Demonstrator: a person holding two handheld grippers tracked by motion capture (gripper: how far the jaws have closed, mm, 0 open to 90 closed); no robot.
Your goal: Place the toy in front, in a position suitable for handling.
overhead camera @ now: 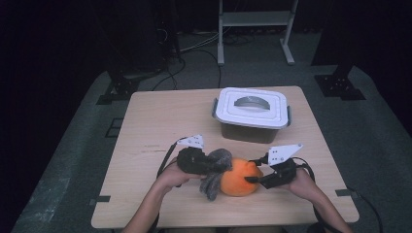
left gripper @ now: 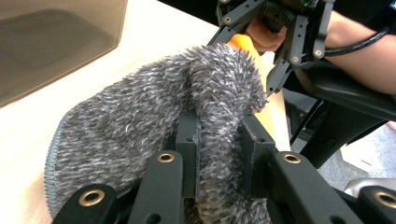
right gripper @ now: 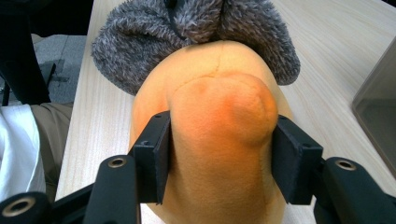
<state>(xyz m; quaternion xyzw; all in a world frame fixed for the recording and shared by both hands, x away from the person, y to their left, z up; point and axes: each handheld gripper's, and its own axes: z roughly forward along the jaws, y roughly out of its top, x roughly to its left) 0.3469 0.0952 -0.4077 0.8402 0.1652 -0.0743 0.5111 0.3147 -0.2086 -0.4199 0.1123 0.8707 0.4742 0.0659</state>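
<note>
An orange plush toy [overhead camera: 240, 177] is lying near the front edge of the wooden table [overhead camera: 145, 121], with a grey fuzzy cloth [overhead camera: 214, 170] draped against its left side. The left gripper [overhead camera: 194, 161] is pinching a fold of that cloth tightly between nearly closed jaws. The right gripper [overhead camera: 257, 179] is squeezing a bulge of the toy between half-open jaws, while a lidded white bin [overhead camera: 252, 109] is sitting farther back.

Mottled grey fuzzy cloth [left gripper: 140, 126], orange plush ball [right gripper: 219, 140], white lid [overhead camera: 252, 108].
</note>
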